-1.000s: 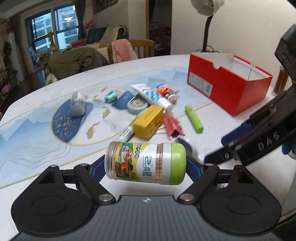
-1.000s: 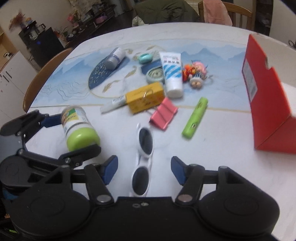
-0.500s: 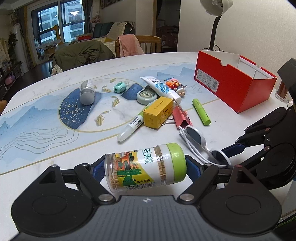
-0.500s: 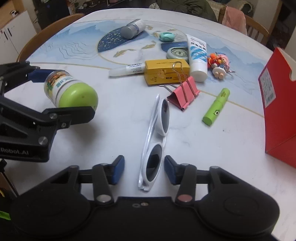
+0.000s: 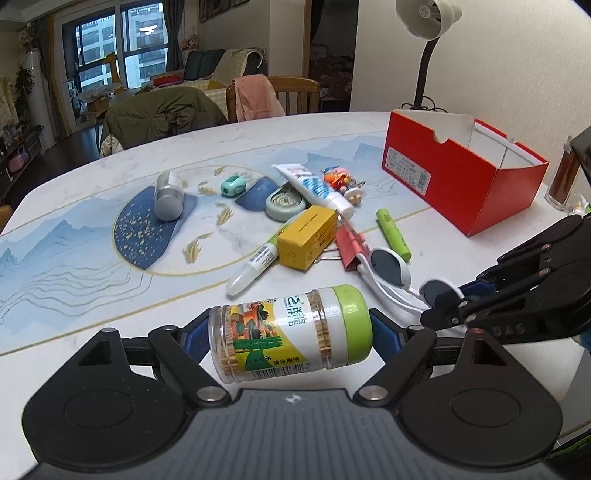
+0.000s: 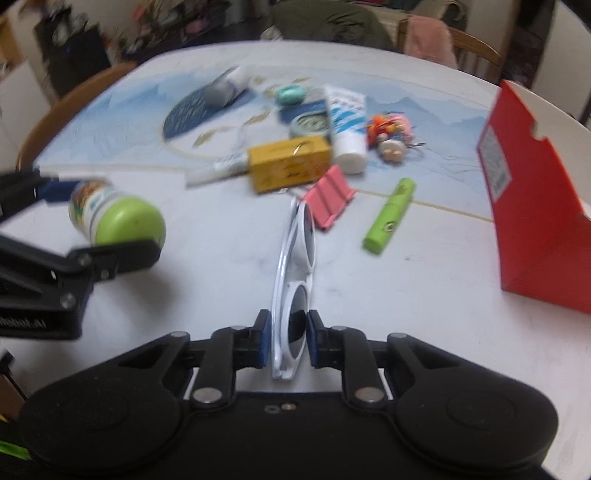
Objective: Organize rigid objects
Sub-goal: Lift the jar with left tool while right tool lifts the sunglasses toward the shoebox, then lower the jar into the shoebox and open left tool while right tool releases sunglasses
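Note:
My left gripper is shut on a clear toothpick jar with a green lid, held sideways just above the table. In the right wrist view the jar hangs at the left. My right gripper is closing on white sunglasses. Its blue pads sit against the near lens, and the glasses stand tipped on edge. The left wrist view shows the right gripper low on the table at the near end of the sunglasses. An open red box stands at the right.
A heap lies mid-table: yellow box, pink binder clip, green tube, toothpaste tube, white pen, round tin, toy keychain, grey bottle. A desk lamp rises behind the box.
The right jaws have narrowed from wide apart to tight around the sunglasses, which have turned from flat to on edge. The left gripper keeps the jar in place.

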Demonstrator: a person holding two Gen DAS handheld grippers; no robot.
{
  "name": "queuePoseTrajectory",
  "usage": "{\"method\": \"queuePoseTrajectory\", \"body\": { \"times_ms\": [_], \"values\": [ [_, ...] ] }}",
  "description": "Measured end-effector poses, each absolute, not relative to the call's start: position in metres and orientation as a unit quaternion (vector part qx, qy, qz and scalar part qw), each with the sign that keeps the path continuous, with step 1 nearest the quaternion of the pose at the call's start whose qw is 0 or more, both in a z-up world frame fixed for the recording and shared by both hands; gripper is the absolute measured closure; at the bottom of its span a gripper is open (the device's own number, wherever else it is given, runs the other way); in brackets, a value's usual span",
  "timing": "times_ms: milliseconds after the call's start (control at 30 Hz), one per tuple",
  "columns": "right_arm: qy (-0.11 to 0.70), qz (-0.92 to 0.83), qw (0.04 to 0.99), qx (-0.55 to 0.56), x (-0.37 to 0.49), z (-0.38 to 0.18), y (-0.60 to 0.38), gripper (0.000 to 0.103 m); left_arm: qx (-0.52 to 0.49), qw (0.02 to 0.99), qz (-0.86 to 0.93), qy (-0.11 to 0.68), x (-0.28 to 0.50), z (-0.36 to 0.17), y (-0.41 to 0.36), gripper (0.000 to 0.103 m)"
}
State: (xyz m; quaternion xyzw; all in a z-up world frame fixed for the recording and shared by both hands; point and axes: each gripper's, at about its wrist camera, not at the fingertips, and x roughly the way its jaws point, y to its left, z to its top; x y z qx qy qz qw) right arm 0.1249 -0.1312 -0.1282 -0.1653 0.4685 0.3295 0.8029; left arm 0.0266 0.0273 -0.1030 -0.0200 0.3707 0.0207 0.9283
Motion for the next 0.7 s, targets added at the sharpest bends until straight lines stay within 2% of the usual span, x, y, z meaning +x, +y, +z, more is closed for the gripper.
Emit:
{"method": "queuePoseTrajectory", "body": {
  "times_ms": [400, 700],
  "values": [
    [0.429, 0.338, 0.832, -0.095, 0.143, -0.08, -0.179, 0.086, -0.006, 0.938, 0.008, 0.347, 0.051, -0.072, -0.014, 0.017],
    [0.391, 0.339, 0.853, -0.071, 0.181, -0.036, -0.225, 0.085, 0.012, 0.945, -0.008, 0.326, 0.096, -0.043, -0.065, 0.017]
  ]
}}
